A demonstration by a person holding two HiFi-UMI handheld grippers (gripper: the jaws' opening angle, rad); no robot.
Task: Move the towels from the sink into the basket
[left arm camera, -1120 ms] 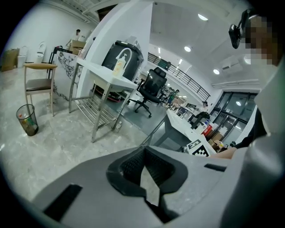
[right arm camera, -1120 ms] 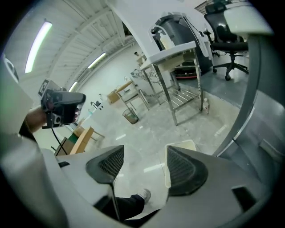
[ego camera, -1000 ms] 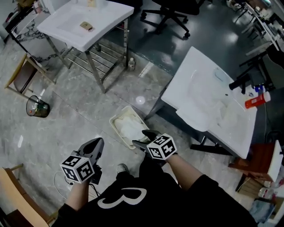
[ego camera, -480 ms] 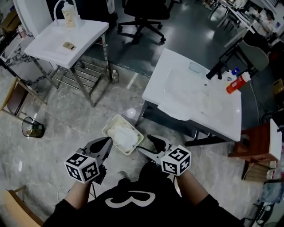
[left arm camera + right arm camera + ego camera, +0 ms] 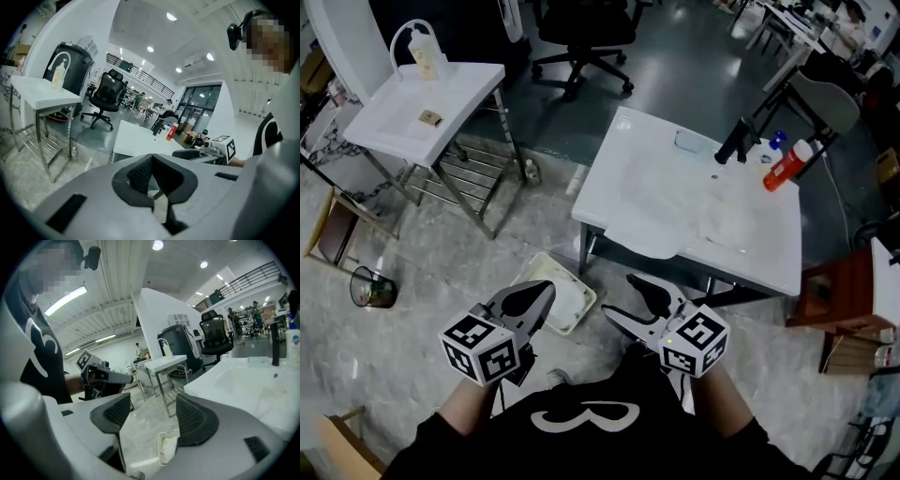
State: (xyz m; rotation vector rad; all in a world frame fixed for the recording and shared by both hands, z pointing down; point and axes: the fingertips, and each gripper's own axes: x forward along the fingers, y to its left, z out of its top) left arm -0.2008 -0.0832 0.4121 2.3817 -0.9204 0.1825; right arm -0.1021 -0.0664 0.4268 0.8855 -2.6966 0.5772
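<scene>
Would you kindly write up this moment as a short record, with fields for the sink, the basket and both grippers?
sink: white, on a stand, with crumpled towels lying in its basin
basket: on the floor near the sink's front corner, with a white towel inside
left gripper: shut, nothing between the jaws, held near the basket
right gripper: open, nothing between the jaws
</scene>
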